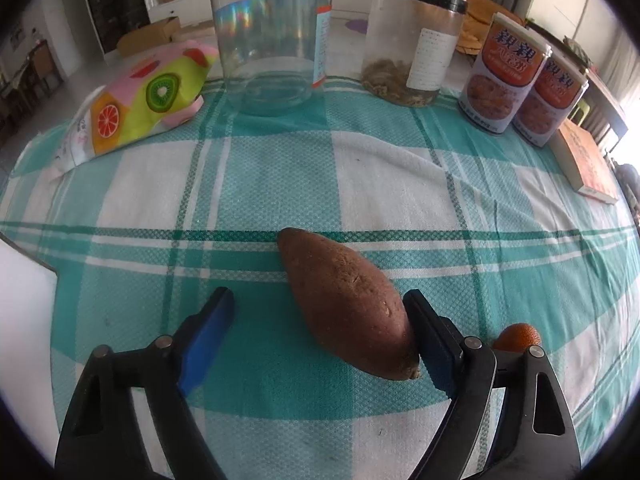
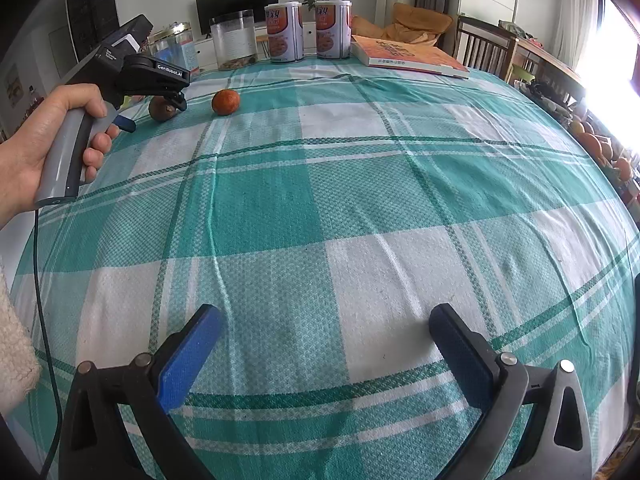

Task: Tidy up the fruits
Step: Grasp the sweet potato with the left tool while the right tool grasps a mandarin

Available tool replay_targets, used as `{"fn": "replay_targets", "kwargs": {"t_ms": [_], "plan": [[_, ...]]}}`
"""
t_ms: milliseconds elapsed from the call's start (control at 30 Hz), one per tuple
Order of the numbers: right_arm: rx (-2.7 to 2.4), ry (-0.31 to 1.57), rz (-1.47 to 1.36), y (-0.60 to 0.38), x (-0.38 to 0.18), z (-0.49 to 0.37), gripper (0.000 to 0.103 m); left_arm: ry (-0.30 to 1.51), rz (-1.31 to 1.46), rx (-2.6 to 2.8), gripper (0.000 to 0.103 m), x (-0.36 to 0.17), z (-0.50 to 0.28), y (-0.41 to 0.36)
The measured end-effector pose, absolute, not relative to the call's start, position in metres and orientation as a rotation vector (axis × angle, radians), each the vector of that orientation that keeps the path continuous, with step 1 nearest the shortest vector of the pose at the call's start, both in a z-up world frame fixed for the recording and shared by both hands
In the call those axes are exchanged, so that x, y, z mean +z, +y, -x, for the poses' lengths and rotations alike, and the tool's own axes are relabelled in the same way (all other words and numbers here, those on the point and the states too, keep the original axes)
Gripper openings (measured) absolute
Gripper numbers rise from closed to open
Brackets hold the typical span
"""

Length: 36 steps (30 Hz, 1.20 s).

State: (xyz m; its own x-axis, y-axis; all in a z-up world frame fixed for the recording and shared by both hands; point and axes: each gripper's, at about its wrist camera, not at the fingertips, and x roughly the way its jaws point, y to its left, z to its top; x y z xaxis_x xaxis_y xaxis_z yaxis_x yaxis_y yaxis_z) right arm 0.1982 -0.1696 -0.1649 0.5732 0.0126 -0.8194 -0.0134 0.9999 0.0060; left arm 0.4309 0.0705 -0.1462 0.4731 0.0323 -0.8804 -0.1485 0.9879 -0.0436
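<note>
Lying on the teal-and-white checked tablecloth (image 1: 380, 184), a brown sweet potato (image 1: 348, 304) sits between the spread fingers of the left gripper (image 1: 324, 312); its near end touches the right-hand pad, while the blue pad (image 1: 208, 340) on the other side stands apart. Small orange fruit (image 2: 225, 102) rests just beside that gripper on the cloth. Right gripper (image 2: 326, 328) hovers over bare cloth, fingers wide apart, nothing between them. Two clear jars (image 1: 276, 44), two cans (image 1: 504, 76), a book (image 2: 408, 56) line the far edge.
</note>
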Motion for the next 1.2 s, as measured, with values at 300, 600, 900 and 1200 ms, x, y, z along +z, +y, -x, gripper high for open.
{"fn": "replay_targets", "kwargs": {"t_ms": [300,600,900,1200], "plan": [[0.015,0.960,0.001,-0.170,-0.165,-0.198,0.103,1.041,0.076,0.064,0.043,-0.136,-0.397,0.075],[0.016,0.960,0.001,-0.170,-0.164,-0.198,0.103,1.021,0.103,-0.033,0.043,-0.106,-0.309,0.076],[0.015,0.960,0.001,-0.170,-0.164,-0.198,0.103,1.001,0.017,-0.105,0.043,-0.114,-0.205,0.047],[0.021,0.957,-0.004,-0.169,-0.163,-0.198,0.103,0.978,0.021,-0.097,0.063,-0.134,-0.181,0.052]]}}
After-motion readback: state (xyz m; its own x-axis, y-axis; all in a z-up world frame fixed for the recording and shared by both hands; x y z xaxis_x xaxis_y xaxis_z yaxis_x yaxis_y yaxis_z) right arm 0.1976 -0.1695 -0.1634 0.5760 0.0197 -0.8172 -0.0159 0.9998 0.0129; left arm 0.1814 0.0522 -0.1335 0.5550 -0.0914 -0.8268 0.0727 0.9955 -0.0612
